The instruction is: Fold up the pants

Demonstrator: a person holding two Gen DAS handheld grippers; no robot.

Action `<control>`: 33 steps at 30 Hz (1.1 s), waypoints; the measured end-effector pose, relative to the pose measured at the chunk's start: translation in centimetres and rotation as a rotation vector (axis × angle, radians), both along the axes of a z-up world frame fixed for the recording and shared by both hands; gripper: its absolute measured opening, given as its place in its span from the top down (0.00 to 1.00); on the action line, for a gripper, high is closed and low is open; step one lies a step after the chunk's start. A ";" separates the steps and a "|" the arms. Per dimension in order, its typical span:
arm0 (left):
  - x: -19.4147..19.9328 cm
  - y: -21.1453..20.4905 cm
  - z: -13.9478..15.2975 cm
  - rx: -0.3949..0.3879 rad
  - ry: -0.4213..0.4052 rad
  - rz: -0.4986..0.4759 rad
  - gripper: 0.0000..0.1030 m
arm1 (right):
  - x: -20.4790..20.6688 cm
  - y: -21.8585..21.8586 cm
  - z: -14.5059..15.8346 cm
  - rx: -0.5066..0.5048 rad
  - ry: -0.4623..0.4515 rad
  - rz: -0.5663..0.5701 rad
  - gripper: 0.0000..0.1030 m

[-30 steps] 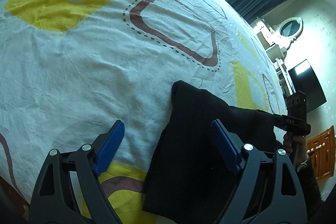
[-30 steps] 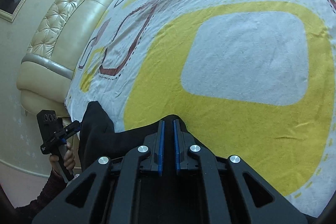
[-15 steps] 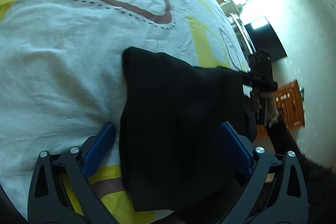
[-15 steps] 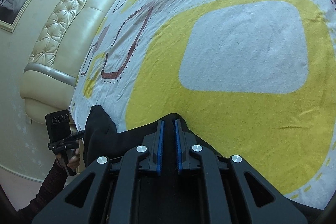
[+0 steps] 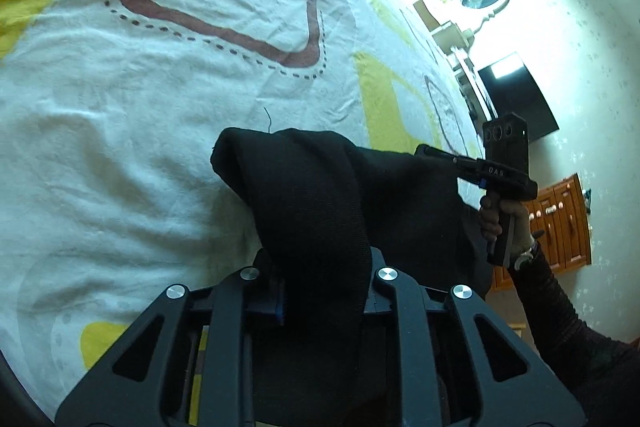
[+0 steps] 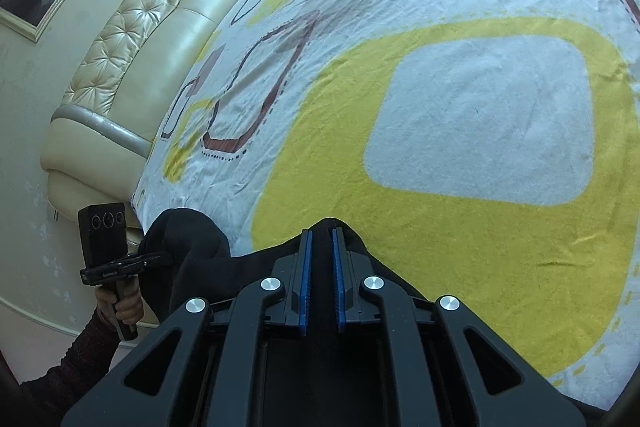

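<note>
The black pants (image 5: 320, 211) are bunched on the bed near its front edge. My left gripper (image 5: 320, 303) is shut on a thick fold of them; the cloth drapes over its jaws and hides the fingertips. My right gripper (image 6: 320, 259) is shut on another edge of the pants (image 6: 200, 259), with the blue pads close together and cloth between them. In the left wrist view the right gripper (image 5: 460, 163) pinches the far end of the cloth. In the right wrist view the left gripper (image 6: 156, 259) holds the bunched end at the left.
The bed sheet (image 5: 160, 107) is white with yellow and brown shapes. A padded cream headboard (image 6: 132, 39) runs along the left of the right wrist view. A dark television (image 5: 516, 99) and wooden drawers (image 5: 560, 227) stand beyond the bed.
My left gripper has closed from wide open onto a fold of the pants and the cloth has bunched up over it. My right gripper has stayed shut on the cloth.
</note>
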State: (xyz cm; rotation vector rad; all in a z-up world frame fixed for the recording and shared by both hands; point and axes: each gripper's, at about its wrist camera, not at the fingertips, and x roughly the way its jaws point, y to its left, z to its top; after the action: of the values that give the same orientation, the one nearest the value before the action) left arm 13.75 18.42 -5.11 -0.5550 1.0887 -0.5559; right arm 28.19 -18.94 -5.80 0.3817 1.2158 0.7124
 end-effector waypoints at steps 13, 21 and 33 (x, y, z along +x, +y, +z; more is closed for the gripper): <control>-1.1 8.3 -0.5 0.014 0.041 0.382 0.85 | 3.8 7.4 0.2 -0.038 -0.061 0.025 0.96; -1.4 8.5 -0.1 0.133 0.006 0.330 0.76 | 3.0 9.7 1.7 0.032 -0.054 0.029 0.97; -7.8 15.9 0.9 0.181 -0.017 0.612 0.57 | -16.2 -24.1 8.7 -0.097 -0.176 -0.549 0.57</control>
State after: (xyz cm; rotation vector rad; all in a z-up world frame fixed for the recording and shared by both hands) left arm 5.91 34.28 -4.24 -0.6836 0.8812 0.0714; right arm 11.95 -43.06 2.85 0.5324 0.9148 0.2073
